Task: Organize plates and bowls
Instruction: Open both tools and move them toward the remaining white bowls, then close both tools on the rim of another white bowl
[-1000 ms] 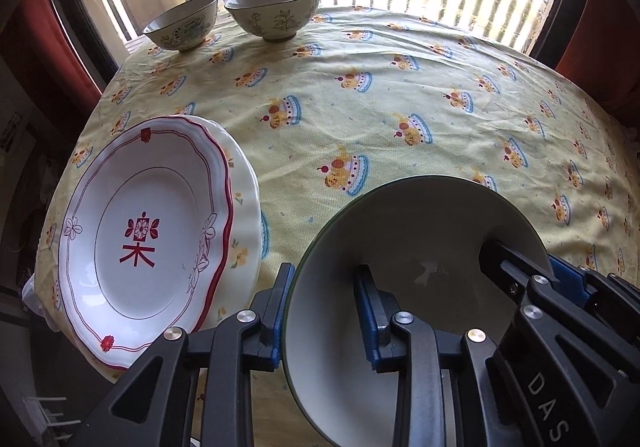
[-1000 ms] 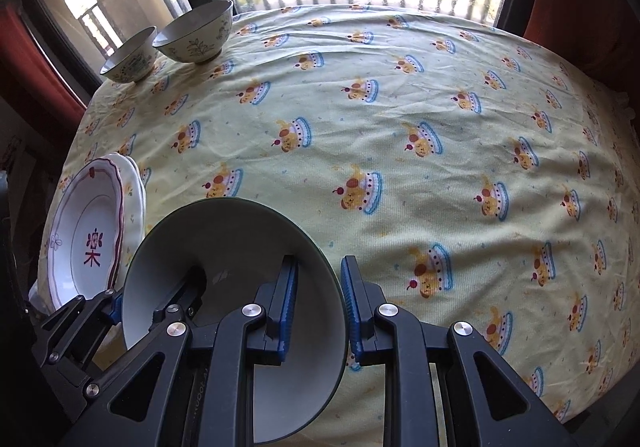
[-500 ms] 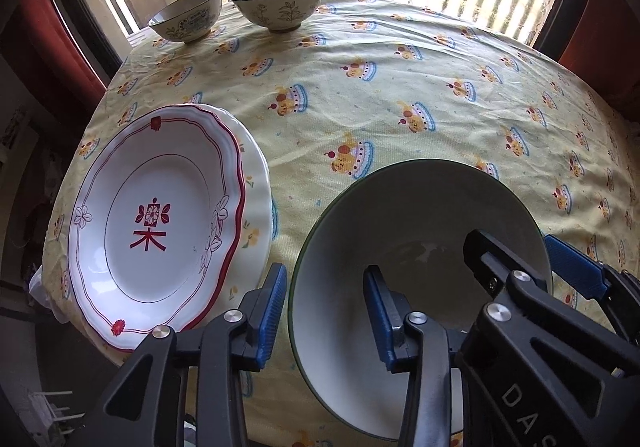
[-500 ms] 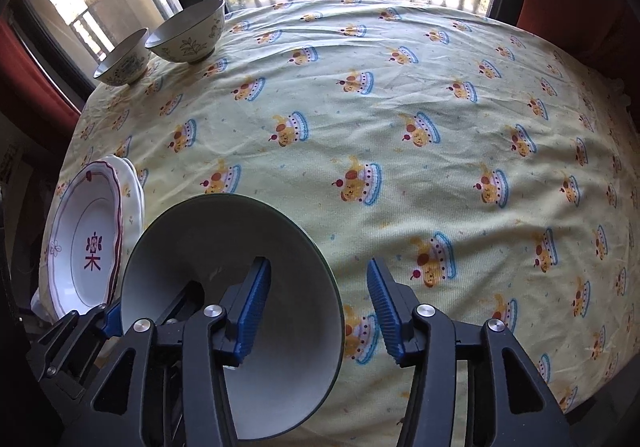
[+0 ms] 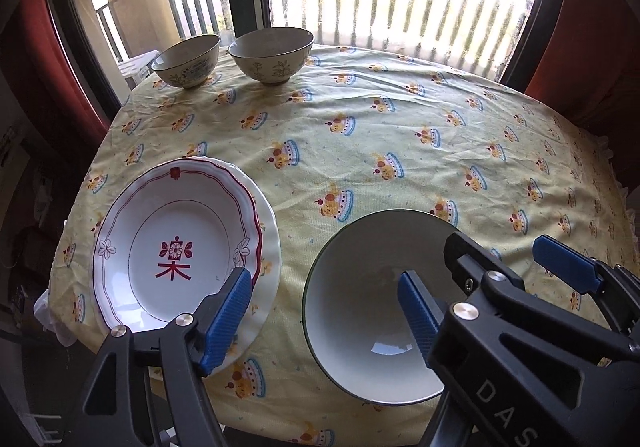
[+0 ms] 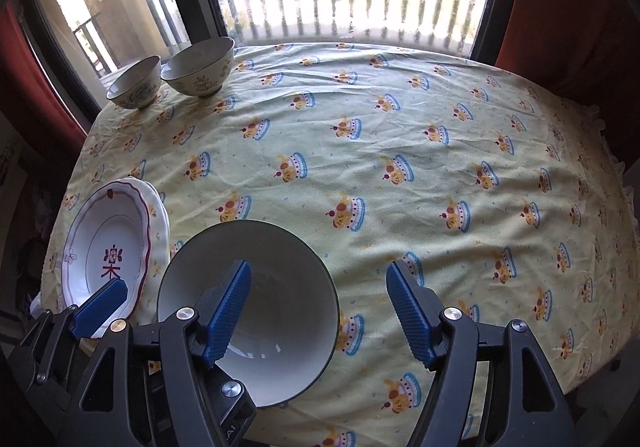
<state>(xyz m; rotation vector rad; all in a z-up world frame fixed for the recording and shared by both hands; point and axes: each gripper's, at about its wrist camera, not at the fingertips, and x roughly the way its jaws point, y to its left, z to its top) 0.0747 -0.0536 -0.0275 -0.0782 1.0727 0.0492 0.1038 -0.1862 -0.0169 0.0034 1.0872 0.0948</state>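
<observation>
Sitting at the table's near edge, green-rimmed bowl is lying under both grippers; left gripper and right gripper have just been opening, each straddling a rim without touching, plates just beside it toward the left edge.

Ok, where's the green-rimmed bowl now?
The green-rimmed bowl sits on the tablecloth at the near edge, just right of the stacked plates.

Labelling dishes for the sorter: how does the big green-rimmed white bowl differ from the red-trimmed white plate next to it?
The green-rimmed white bowl is deep with a smooth round rim; the red-trimmed white plate is shallow with a scalloped rim. The bowl's inside is plain; the plate bears a red emblem and flowers. The bowl sits alone on the yellow tablecloth; the plate lies stacked on another plate. Both are white, upright and ungripped.
</observation>
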